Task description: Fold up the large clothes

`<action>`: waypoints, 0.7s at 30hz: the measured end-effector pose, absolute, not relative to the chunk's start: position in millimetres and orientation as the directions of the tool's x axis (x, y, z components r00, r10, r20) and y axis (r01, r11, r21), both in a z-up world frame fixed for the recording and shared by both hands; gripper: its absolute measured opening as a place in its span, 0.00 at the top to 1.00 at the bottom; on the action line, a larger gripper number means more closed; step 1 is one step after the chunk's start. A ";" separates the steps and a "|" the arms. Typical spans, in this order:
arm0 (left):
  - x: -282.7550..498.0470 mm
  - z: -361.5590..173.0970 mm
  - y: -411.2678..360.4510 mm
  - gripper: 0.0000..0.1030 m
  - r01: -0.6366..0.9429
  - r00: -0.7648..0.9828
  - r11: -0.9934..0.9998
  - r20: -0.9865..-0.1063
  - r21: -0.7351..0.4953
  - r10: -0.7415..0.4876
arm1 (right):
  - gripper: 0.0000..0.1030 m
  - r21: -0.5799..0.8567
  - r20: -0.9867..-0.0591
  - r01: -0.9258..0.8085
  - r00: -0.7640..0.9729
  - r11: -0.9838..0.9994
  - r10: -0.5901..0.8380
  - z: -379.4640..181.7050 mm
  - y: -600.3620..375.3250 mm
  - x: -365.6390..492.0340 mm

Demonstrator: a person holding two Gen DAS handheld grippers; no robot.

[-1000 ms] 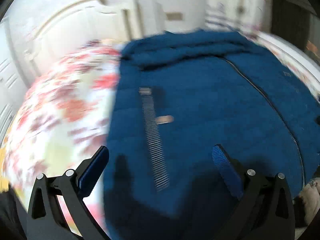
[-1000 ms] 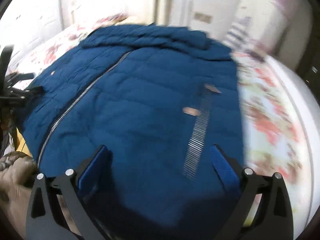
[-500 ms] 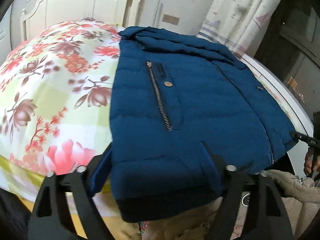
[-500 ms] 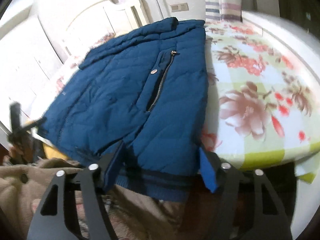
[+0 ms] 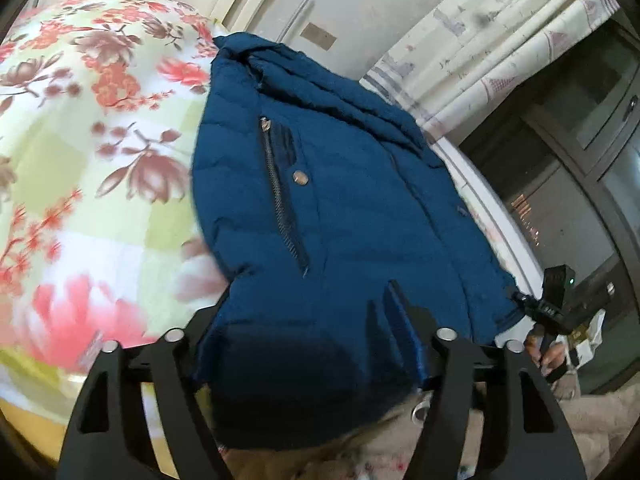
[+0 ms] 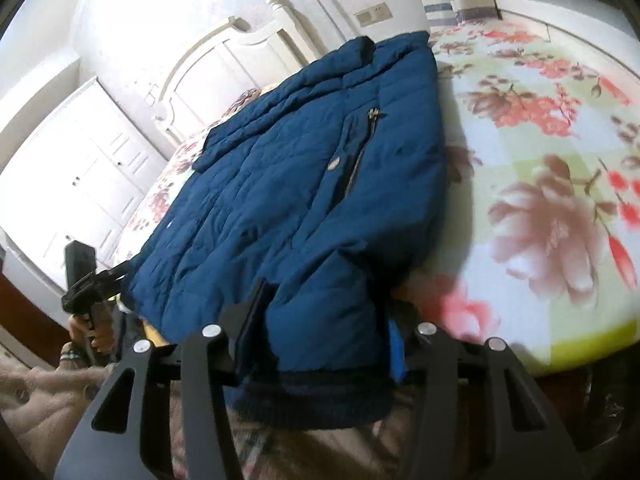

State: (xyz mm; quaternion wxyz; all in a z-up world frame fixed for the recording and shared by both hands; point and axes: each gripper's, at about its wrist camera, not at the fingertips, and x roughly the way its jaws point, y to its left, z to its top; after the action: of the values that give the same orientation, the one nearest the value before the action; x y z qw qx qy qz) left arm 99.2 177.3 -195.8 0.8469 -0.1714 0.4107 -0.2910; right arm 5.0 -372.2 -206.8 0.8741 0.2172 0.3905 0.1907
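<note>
A large dark blue padded jacket (image 5: 340,208) lies front up on the floral bed, collar toward the headboard, hem hanging over the near edge. It also fills the right wrist view (image 6: 304,184). My left gripper (image 5: 304,320) is open, its fingers astride the jacket's left hem corner. My right gripper (image 6: 324,312) is open, its fingers astride the right hem corner, with bunched fabric between them. The right gripper also shows in the left wrist view (image 5: 556,300); the left gripper shows in the right wrist view (image 6: 88,280).
The bed has a floral sheet (image 5: 80,160) and a white headboard (image 6: 224,60). A curtain (image 5: 500,40) and a dark window stand to the right. White cabinets (image 6: 72,176) line the left wall. My beige clothing (image 6: 36,400) is at the bed's foot.
Both grippers have pulled back from above the jacket's middle down to its hem at the bed's near edge. The hem corners now sit between the open fingers.
</note>
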 end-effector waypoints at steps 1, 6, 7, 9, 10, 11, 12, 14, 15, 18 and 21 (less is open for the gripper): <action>93.9 -196.4 182.3 0.42 0.352 0.492 0.770 -0.595 -0.532 -0.636 | 0.52 0.525 -0.603 -0.165 0.620 0.835 0.502 -206.7 -376.5 -2.7; 90.3 -193.5 176.6 0.21 0.362 0.491 0.773 -0.599 -0.521 -0.633 | 0.52 0.558 -0.578 -0.162 0.628 0.814 0.521 -208.5 -378.7 -2.9; 93.9 -192.1 169.5 0.16 0.370 0.482 0.771 -0.601 -0.519 -0.637 | 0.52 0.552 -0.580 -0.169 0.625 0.817 0.522 -207.8 -373.2 3.2; 104.2 -189.7 147.6 0.16 0.387 0.478 0.786 -0.624 -0.482 -0.618 | 0.56 0.532 -0.590 -0.169 0.629 0.829 0.507 -206.0 -364.8 15.0; 109.9 -189.5 142.6 0.17 0.392 0.476 0.787 -0.627 -0.476 -0.617 | 0.61 0.531 -0.592 -0.164 0.630 0.832 0.502 -205.8 -362.0 20.9; 117.5 -189.1 139.6 0.29 0.383 0.473 0.784 -0.626 -0.488 -0.620 | 0.64 0.533 -0.586 -0.165 0.636 0.830 0.503 -204.6 -359.3 24.9; 125.0 -190.9 141.6 0.71 0.348 0.459 0.782 -0.633 -0.517 -0.623 | 0.70 0.527 -0.581 -0.169 0.644 0.833 0.498 -203.9 -358.3 26.5; 129.8 -197.0 151.9 0.78 0.314 0.435 0.745 -0.608 -0.589 -0.664 | 0.78 0.510 -0.571 -0.173 0.665 0.843 0.482 -198.9 -357.9 17.8; 123.4 -198.3 158.7 0.80 0.324 0.443 0.729 -0.584 -0.603 -0.680 | 0.81 0.509 -0.566 -0.171 0.672 0.844 0.478 -198.5 -359.5 12.3; 94.6 -196.5 177.7 0.85 0.317 0.447 0.642 -0.487 -0.698 -0.750 | 0.84 0.530 -0.551 -0.178 0.671 0.829 0.496 -195.9 -366.3 -9.0; 55.5 -169.4 193.4 0.85 0.400 0.455 0.519 -0.329 -0.755 -0.828 | 0.85 0.543 -0.469 -0.293 0.671 0.787 0.574 -168.4 -362.0 -48.1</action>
State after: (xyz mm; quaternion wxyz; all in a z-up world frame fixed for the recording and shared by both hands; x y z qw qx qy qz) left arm 55.5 193.4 -169.4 0.7970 -0.3034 0.3528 -0.3850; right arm -48.1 -362.0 -168.4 0.8881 0.2169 0.3236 0.2440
